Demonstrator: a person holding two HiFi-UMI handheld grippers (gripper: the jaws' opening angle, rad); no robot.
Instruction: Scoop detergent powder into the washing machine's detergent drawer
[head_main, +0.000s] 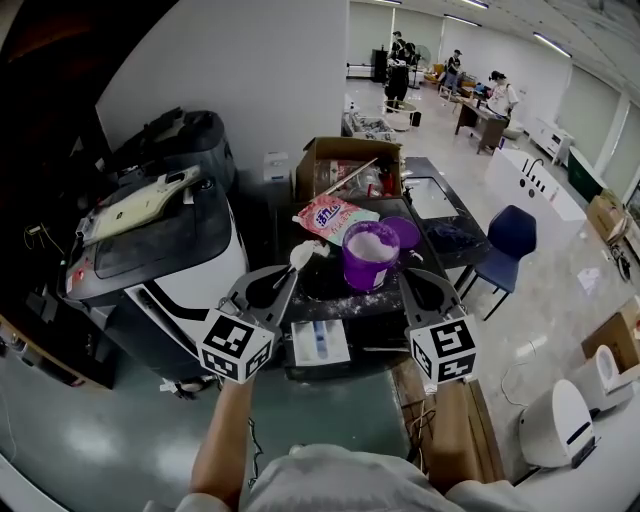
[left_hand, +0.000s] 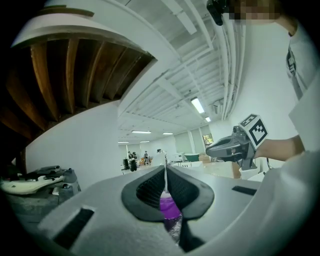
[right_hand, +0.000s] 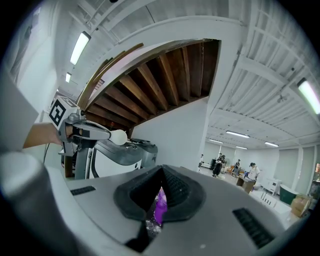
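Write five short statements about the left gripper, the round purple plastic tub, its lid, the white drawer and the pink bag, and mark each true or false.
1. The left gripper is shut on a white plastic scoop. True.
2. The round purple plastic tub is empty. False: white powder fills it.
3. The purple lid is on the tub. False: it is off and lies just behind the tub.
4. The white detergent drawer stands pulled out. True.
5. The pink detergent bag lies inside a carton. False: it lies on the dark worktop, in front of the brown cardboard box.
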